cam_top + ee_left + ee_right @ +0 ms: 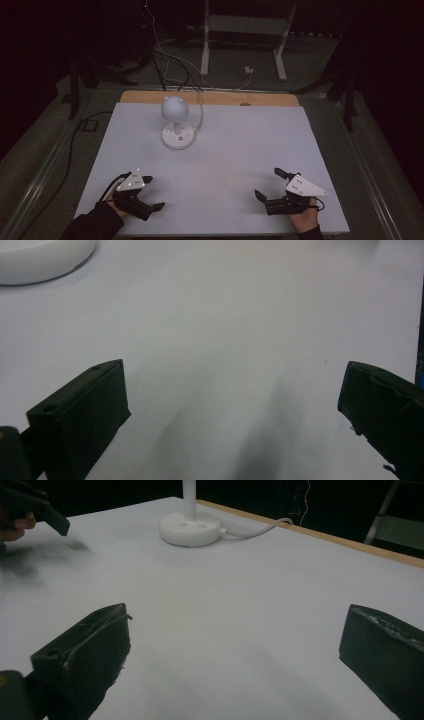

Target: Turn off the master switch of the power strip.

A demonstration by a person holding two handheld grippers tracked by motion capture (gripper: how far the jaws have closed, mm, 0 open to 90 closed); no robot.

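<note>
A small white desk lamp (175,120) with a round head and round base stands at the back left of the white table top (240,145); its base (190,528) and stem show in the right gripper view, and the base's edge (42,257) in the left gripper view. My left gripper (153,192) rests near the front left edge, open, nothing between its jaws. My right gripper (270,184) lies near the front right edge, open and empty. Both point toward the table's middle. The left gripper (47,515) also appears far off in the right gripper view.
The lamp's white cable (200,112) runs from the base over the table's wooden back edge (210,98). Beyond the table are a dark floor, loose cables and a grey metal frame (245,30).
</note>
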